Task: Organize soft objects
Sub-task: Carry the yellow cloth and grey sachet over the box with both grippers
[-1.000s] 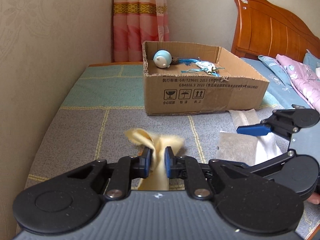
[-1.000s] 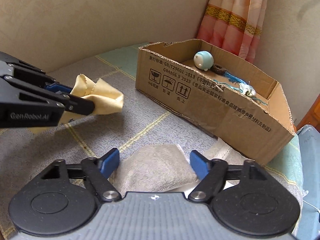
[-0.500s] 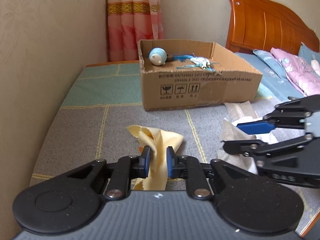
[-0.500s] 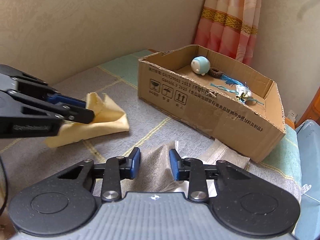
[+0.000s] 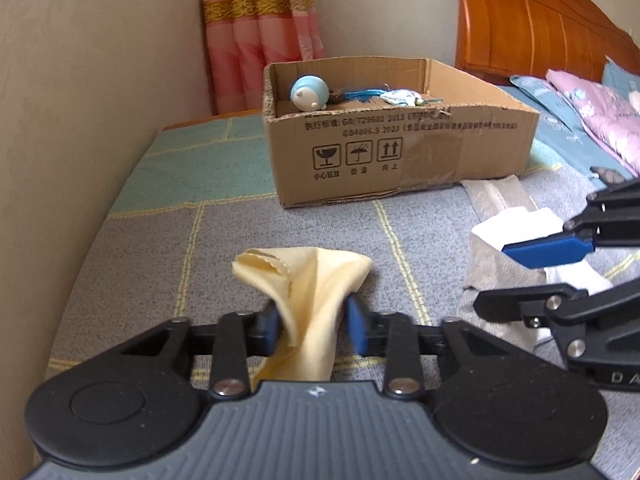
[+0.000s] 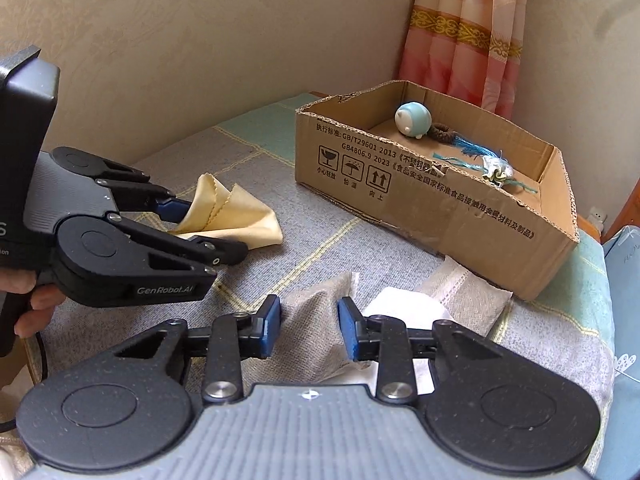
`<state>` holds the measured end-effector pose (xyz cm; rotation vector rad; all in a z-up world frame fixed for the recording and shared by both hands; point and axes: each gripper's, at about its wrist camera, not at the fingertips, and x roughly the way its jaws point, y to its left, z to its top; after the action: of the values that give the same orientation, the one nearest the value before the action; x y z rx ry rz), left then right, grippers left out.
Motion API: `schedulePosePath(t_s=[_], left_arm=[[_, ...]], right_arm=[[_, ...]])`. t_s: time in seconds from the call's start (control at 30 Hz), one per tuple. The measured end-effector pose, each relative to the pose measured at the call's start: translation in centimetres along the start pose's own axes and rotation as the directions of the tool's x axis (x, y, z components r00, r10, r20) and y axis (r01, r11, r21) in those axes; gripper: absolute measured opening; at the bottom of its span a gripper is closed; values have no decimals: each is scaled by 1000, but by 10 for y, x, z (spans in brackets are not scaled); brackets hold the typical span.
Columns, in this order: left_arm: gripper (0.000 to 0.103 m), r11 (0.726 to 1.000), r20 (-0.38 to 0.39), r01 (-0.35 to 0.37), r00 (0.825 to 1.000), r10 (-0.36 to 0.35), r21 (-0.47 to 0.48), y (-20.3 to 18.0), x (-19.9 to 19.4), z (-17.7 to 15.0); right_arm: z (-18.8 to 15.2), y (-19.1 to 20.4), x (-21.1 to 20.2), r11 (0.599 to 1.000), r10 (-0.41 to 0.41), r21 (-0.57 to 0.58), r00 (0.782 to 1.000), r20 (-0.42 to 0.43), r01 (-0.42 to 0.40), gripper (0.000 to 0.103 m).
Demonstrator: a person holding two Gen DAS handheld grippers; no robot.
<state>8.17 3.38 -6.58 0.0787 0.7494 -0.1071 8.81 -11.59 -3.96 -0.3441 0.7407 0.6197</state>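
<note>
In the left wrist view, the left claw (image 5: 311, 326) fills the bottom of the frame. Its two blue pads stand a little apart with a bunched fold of yellow cloth (image 5: 308, 280) between them; the cloth bulges out past the pads, and whether they are pressing it or have slackened cannot be told. The rest of the cloth trails down toward the bed cover (image 5: 152, 264) at lower centre.

Moving right, the cardboard box (image 5: 392, 156) sits in the upper centre of the frame, straight ahead of the left claw and well apart from it, its long side running left to right. Inside it lie a small blue round toy (image 5: 309, 93) and a blue tassel (image 5: 366, 95). At the right edge the right claw (image 5: 536, 276) reaches in sideways over a grey cloth (image 5: 486, 276) and a white cloth (image 5: 520, 224).

In the right wrist view, the left claw appears at the left edge with the yellow cloth fanning out from it toward the centre. At bottom centre the right claw (image 6: 307, 330) has its pads set either side of a raised ridge of the grey cloth (image 6: 310, 322), touching or nearly so; a firm grip is not certain. The white cloth (image 6: 404, 304) lies just right of it. The box (image 6: 440, 208) lies ahead and to the upper right, its near wall slanting down toward the right.

Judging from this, the box is the likely goal, and the left claw faces its opening more squarely.
</note>
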Motion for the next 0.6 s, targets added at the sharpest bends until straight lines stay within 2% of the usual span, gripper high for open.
schedulePosePath(t_s=[0.03, 0.1, 0.27, 0.4, 0.53, 0.6], left_arm=[[12, 1000, 2, -2, 1000, 2, -3, 1, -1, 1], [9, 1000, 11, 2, 1000, -1, -20, 7, -7, 4], [8, 997, 67, 32, 997, -28, -65, 25, -34, 17], [8, 995, 75, 58, 996, -52, -85, 35, -49, 26], [8, 968, 57, 182, 983, -174, -170, 50, -55, 28], [9, 967, 68, 188, 981, -179, -169, 50, -58, 27]], right_arm=[[0, 0, 0, 1000, 1, 2, 1000, 0, -1, 37], [0, -1, 0, 1000, 2, 5, 1000, 1, -2, 37], [-1, -1, -1, 1000, 3, 13, 1000, 9, -3, 36], [0, -1, -6, 1000, 3, 20, 1000, 24, -3, 35], [3, -2, -18, 1000, 13, 27, 998, 56, -14, 34], [4, -2, -24, 999, 17, 26, 998, 68, -19, 33]])
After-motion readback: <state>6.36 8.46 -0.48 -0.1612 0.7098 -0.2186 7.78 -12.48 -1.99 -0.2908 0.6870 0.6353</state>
